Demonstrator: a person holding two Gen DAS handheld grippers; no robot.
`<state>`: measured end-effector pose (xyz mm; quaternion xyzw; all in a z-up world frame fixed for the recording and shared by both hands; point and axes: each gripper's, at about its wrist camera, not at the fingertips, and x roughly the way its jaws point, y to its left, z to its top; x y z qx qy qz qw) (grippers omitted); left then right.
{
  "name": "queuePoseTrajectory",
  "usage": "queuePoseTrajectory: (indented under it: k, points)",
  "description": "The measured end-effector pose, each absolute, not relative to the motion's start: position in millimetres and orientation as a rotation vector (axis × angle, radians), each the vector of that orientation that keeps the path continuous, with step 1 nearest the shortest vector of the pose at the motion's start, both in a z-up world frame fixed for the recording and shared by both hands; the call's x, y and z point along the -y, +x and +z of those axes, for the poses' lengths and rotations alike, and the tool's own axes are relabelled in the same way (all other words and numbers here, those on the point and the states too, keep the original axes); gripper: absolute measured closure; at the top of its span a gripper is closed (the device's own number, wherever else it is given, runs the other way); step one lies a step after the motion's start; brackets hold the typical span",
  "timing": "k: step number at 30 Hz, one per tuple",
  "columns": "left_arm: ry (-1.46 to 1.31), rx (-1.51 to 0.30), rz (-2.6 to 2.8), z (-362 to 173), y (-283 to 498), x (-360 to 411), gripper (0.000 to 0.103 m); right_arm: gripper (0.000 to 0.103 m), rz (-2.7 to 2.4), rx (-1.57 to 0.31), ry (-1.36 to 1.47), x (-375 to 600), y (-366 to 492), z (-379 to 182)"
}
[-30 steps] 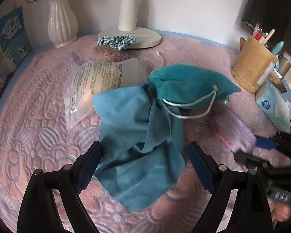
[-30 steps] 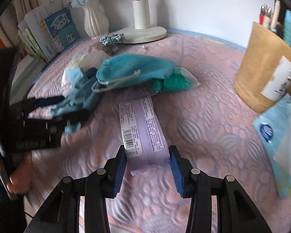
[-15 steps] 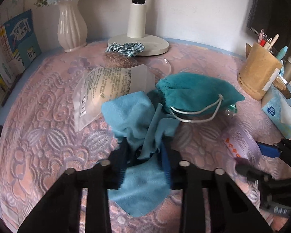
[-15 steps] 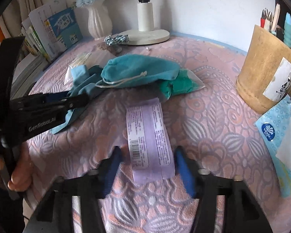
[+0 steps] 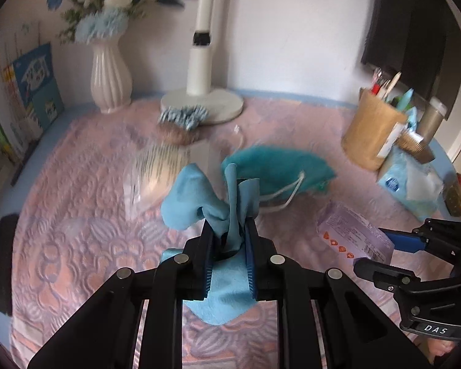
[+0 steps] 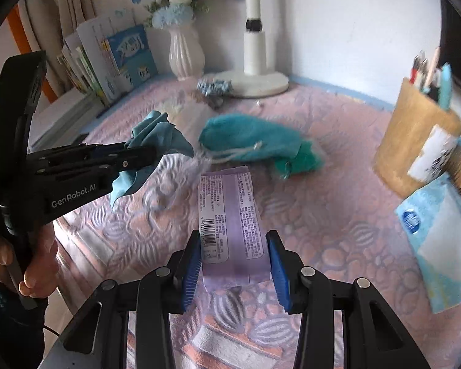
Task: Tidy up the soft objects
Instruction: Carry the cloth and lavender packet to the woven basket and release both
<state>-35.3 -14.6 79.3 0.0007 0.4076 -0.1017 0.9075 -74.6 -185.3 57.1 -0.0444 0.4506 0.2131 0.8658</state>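
Left wrist view. Left gripper (image 5: 229,240): jaws have just been closing and are pressed together on a light blue soft cloth (image 5: 196,196), which bunches up above the pads and hangs out beneath them toward the camera. Ahead of the gripper and slightly right: a teal drawstring fabric pouch (image 5: 276,166) with a white cord, lying on the pink embossed cover of the bench (image 5: 76,203). Ahead and left: a clear plastic packet with printed text (image 5: 156,169), blurred. Farther ahead: a blue-and-white checked scrunchie (image 5: 181,117) against the round base of a white lamp (image 5: 206,104); a white ribbed vase with blue flowers (image 5: 109,77) to the far left. To the right: the right gripper (image 5: 384,255) pinching a pale purple flat plastic packet (image 5: 350,233). Far right: a tan cylindrical pen holder (image 5: 372,129) and a light blue tissue pack (image 5: 411,184).

Right wrist view. Right gripper (image 6: 233,261): its blue pads press on both long edges of the pale purple flat plastic packet (image 6: 230,212), which juts forward between them, barcode side up. Ahead: the teal drawstring fabric pouch (image 6: 252,141). To the left: the left gripper (image 6: 144,153), held by a hand (image 6: 30,264), clamped on the light blue soft cloth (image 6: 156,135), whose corner hangs clear of the bench. To the right: the tan cylindrical pen holder (image 6: 415,141) and the light blue tissue pack (image 6: 439,240).
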Motion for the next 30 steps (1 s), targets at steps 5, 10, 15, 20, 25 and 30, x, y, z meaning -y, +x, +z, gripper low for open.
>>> queuePoseTrajectory:
  k: [5,10,15,20,25,30]
  points:
    - [0.039,-0.779,-0.266,110,-18,37,0.088,0.063,0.4,-0.898,-0.059,209,-74,80]
    - [0.091,-0.723,-0.325,135,7,76,0.088,0.063,0.34,-0.858,0.003,248,-65,103]
    - [0.138,-0.688,-0.387,154,34,120,0.088,0.062,0.267,-0.817,0.08,298,-57,126]
    - [0.169,-0.652,-0.461,175,54,164,0.088,0.062,0.176,-0.762,0.136,349,-47,149]
    - [0.209,-0.631,-0.52,185,70,207,0.088,0.062,0.094,-0.726,0.185,392,-35,165]
    - [0.218,-0.627,-0.577,188,82,240,0.088,0.062,0.045,-0.703,0.232,426,-27,173]
